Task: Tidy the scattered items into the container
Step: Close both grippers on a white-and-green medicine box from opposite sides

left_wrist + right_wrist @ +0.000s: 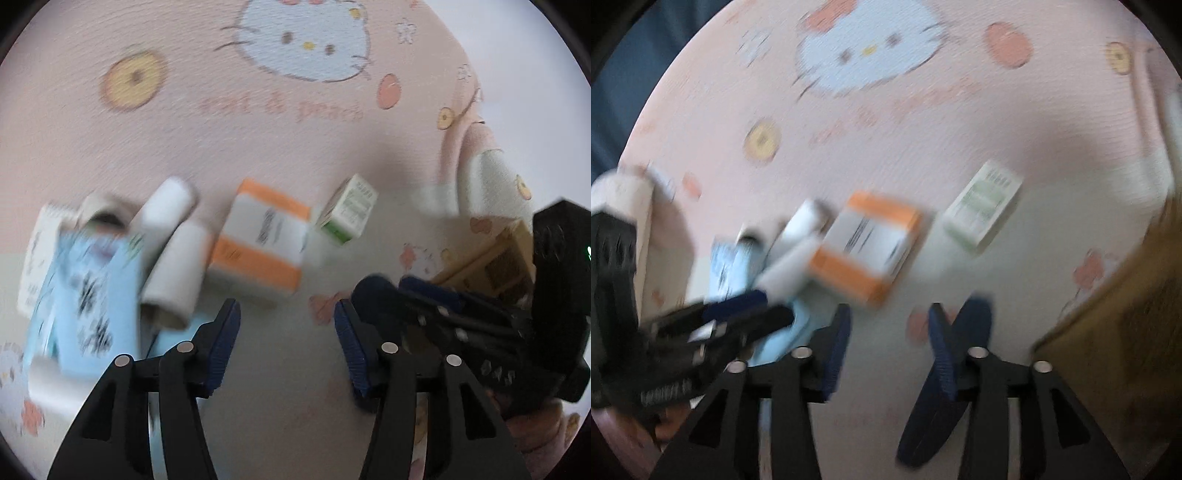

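Note:
An orange-and-white box [260, 242] lies on the pink cartoon-print cloth [258, 129], just ahead of my open, empty left gripper [286, 343]. A small green-and-white box [349, 210] lies to its right. Two white tubes [173, 254] and a light blue box [85, 299] lie in a heap at the left. The brown cardboard container [495, 258] is at the right, behind the right gripper. In the right wrist view my right gripper [888, 350] is open and empty, near the orange box [866, 243], the green-and-white box [982, 208], and the container [1126, 325].
The cloth is bunched into folds at the far right [476, 173]. A white box [35, 258] lies at the left edge of the heap. Both views are motion-blurred. The left gripper shows at the lower left of the right wrist view [713, 325].

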`<state>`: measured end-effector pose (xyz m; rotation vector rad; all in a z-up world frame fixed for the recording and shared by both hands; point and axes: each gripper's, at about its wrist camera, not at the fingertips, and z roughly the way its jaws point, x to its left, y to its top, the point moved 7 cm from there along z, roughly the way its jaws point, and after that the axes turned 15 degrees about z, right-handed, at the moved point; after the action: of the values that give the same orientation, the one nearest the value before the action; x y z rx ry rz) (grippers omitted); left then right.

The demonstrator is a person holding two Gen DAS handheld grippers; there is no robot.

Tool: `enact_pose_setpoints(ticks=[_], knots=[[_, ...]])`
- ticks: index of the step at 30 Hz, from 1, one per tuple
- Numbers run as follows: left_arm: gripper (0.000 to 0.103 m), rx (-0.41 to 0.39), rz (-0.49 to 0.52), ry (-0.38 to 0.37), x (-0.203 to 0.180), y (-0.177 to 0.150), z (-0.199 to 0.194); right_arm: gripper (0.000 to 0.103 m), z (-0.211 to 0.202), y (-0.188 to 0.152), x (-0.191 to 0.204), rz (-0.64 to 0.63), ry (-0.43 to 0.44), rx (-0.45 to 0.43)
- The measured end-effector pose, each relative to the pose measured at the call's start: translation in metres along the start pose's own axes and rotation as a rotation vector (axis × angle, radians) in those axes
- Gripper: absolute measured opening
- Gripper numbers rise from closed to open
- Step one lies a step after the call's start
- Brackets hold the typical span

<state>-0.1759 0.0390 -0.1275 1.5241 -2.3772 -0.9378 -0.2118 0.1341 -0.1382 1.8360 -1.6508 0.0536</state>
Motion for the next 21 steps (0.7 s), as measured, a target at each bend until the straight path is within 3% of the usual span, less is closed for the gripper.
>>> enact_pose_setpoints(ticks=[3,6,10,14,17,21], knots=[[0.057,-0.042,0.083,0.014,-0.007,0.028,0.008,0.054,0.004,0.03,-0.003,0.088,0.027,-0.04],[0.057,-0.091,0.099,0.007,0.002,0.053,0.015,0.058,0.014,0.047,-0.008,0.206,-0.005,-0.092],[0.057,-0.099,0.059,-0.028,0.019,0.069,0.029,0.059,0.033,0.058,-0.025,0.349,-0.131,-0.133],[0.057,-0.114,-0.022,-0.128,0.031,0.081,0.046,0.059,0.055,0.063,-0.046,0.516,-0.229,-0.17],[0.057,-0.108,-0.087,-0.177,0.038,0.091,0.065,0.059,0.062,0.066,-0.048,0.643,-0.117,-0.213],[0.057,-0.075,-0.136,-0.272,0.037,0.105,0.094,0.059,0.069,0.07,-0.047,0.646,-0.167,-0.254]])
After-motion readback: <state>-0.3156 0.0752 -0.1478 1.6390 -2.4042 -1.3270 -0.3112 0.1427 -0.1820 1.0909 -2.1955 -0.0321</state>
